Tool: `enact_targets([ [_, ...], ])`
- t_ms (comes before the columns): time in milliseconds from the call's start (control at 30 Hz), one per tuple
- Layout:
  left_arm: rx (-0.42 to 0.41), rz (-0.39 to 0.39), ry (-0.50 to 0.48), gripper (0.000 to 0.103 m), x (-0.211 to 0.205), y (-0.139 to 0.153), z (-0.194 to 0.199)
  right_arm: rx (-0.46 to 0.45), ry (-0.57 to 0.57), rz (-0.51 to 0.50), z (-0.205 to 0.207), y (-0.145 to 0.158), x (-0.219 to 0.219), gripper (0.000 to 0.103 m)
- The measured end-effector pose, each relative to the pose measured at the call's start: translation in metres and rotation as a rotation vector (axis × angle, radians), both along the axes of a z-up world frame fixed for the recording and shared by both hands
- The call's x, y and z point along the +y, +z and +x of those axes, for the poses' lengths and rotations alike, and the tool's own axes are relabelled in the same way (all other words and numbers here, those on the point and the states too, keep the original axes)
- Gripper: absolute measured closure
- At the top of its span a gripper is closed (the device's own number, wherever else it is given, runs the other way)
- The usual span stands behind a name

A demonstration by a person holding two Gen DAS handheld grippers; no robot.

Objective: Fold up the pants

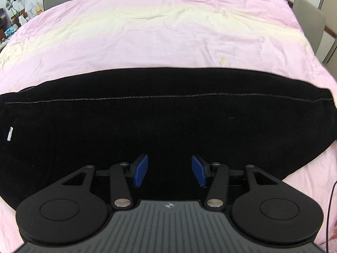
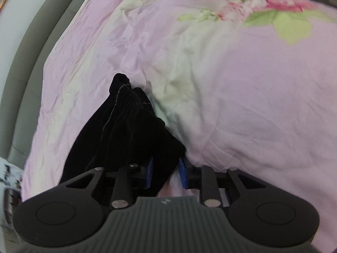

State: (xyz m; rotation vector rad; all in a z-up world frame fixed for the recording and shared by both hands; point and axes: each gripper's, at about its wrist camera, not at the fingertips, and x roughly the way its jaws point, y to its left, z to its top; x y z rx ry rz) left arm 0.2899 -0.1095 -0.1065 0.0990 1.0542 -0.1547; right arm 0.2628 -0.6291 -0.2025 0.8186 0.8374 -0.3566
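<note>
Here, in the left wrist view, the left claw (image 1: 169, 172) sits low at bottom centre, its blue pads (image 1: 140, 173) spread wide and released, gripping nothing. A pink bedspread (image 1: 160, 33) fills the upper frame; a cluttered shelf (image 1: 12, 16) shows at upper left. The black pants (image 1: 164, 122) lie flat in a broad band across the middle, directly beneath and ahead of the claw.

In the right wrist view, the right claw (image 2: 166, 172) is at bottom centre, clenched on a bunched edge of the pants (image 2: 126, 130), which rise up-left over the floral pink bedspread (image 2: 242, 105).
</note>
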Motion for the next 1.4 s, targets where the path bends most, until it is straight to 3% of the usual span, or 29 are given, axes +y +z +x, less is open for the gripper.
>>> enact_targets([
  [67,0.026,0.042,0.012,0.045,-0.001,-0.011,0.003,0.011,0.047,-0.061,-0.003,-0.001,0.003,0.085],
  [233,0.067,0.087,0.045,0.045,0.0,-0.033,0.008,0.014,0.106,-0.067,-0.006,-0.004,-0.003,0.084],
  [333,0.019,0.07,0.006,0.047,-0.009,-0.026,0.003,-0.008,0.073,0.046,-0.015,-0.001,-0.02,0.077],
  [400,-0.005,0.019,-0.033,0.048,-0.02,-0.019,0.002,-0.041,0.052,0.14,-0.028,0.002,-0.031,0.063],
  [500,-0.025,-0.077,-0.131,0.05,-0.046,-0.014,0.004,-0.104,0.047,0.235,-0.037,0.006,-0.035,0.049],
  [567,-0.026,-0.07,-0.191,0.056,-0.071,-0.016,0.007,-0.129,0.061,0.265,-0.033,0.006,-0.032,0.044],
  [733,-0.009,-0.04,-0.294,0.056,-0.114,-0.03,0.021,-0.1,0.069,0.261,-0.01,-0.006,-0.017,0.047],
  [833,0.022,-0.045,-0.274,0.057,-0.118,-0.041,0.041,-0.082,0.048,0.274,0.0,-0.018,-0.017,0.053],
  [1033,0.027,-0.043,-0.266,0.061,-0.123,-0.054,0.079,-0.13,0.049,0.295,0.012,-0.034,-0.019,0.054],
  [1233,0.001,0.043,-0.324,0.061,-0.139,-0.064,0.105,-0.184,0.077,0.28,0.018,-0.043,-0.02,0.072],
  [1300,-0.017,0.085,-0.367,0.061,-0.142,-0.065,0.104,-0.18,0.088,0.272,0.02,-0.037,-0.018,0.08],
  [1400,-0.038,0.12,-0.413,0.061,-0.144,-0.061,0.1,-0.178,0.129,0.206,0.024,-0.017,-0.012,0.084],
])
